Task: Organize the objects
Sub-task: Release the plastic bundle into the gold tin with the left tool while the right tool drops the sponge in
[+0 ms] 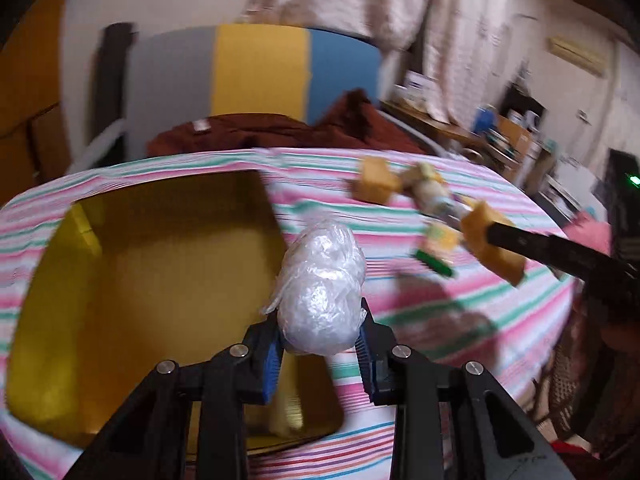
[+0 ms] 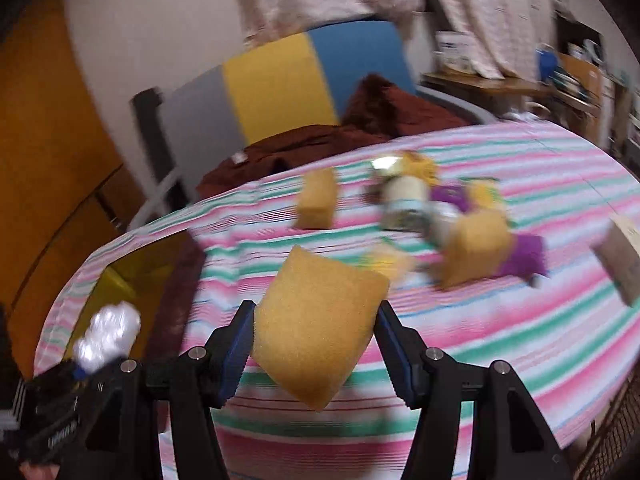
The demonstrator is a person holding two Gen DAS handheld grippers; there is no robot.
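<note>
Purple cloth (image 2: 524, 256): R wrist view only

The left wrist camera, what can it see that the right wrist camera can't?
Only the left wrist view shows the whole inside of the yellow tray and a small green-edged packet. Only the right wrist view shows purple cloths and a pale box at the right edge. Both show the striped tablecloth, the clear plastic bundle held in the left gripper, and the yellow sponge held in the right gripper.
</note>
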